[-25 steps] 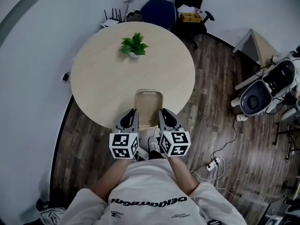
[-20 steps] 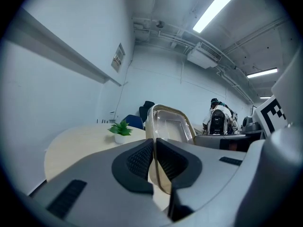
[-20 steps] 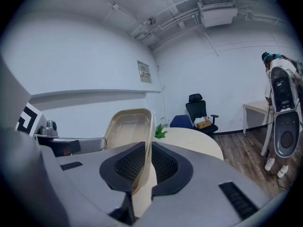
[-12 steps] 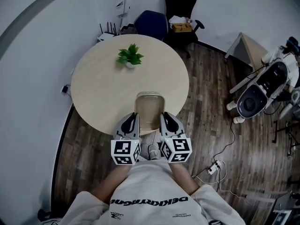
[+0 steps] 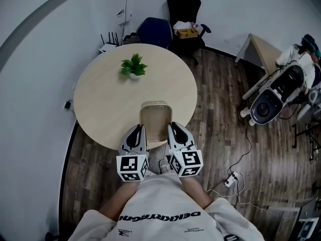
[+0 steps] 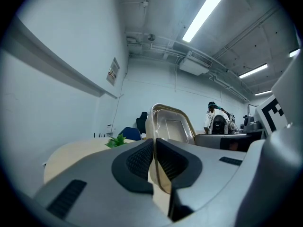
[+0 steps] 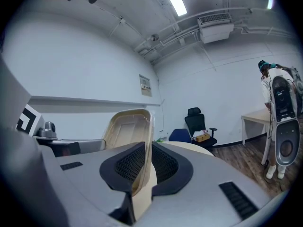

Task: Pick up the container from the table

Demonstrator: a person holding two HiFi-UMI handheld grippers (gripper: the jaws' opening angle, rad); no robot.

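Observation:
The container [image 5: 154,118] is a shallow beige rectangular tray, held over the near edge of the round table [image 5: 110,102]. My left gripper [image 5: 137,133] is shut on its left rim and my right gripper [image 5: 172,131] is shut on its right rim. In the left gripper view the thin rim runs between the black pads [image 6: 139,161] of the left gripper [image 6: 155,162], and the container [image 6: 173,126] stands up beyond them. In the right gripper view the right gripper [image 7: 147,167] pinches the other rim of the container [image 7: 127,129] the same way.
A small potted plant [image 5: 132,66] stands on the far half of the table. Behind the table are a blue chair [image 5: 154,31] and a black office chair [image 5: 184,5]. To the right are a desk [image 5: 262,47], a wheeled machine [image 5: 271,102] and floor cables [image 5: 230,179].
Both grippers have risen together with the container pinched between them, so it now hangs higher above the table's near edge. The grips have not changed.

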